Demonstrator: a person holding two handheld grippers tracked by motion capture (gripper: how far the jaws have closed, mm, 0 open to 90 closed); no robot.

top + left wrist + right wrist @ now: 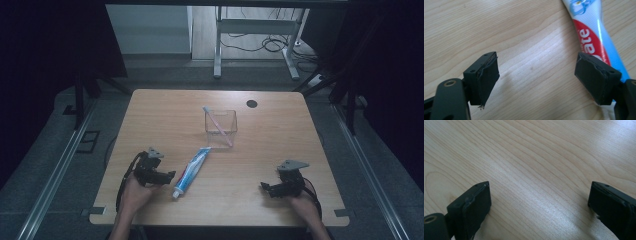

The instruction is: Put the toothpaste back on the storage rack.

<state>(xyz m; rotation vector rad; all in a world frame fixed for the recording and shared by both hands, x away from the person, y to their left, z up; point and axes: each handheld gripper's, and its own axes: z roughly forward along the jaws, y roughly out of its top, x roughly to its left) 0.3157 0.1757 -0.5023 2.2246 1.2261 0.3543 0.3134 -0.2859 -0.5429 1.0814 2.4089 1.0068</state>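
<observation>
Toothpaste tube (191, 171) diagonal, cap toward the person (both grippers' jaws wide, empty).

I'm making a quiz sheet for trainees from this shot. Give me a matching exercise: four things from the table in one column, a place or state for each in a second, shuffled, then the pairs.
Things
1. toothpaste tube
2. toothbrush
3. left gripper
4. right gripper

Places or states
A. leaning in the clear container
B. open, near the table's right front corner
C. lying flat on the table
D. open, just left of the tube's cap

Pairs: 1-C, 2-A, 3-D, 4-B
</observation>
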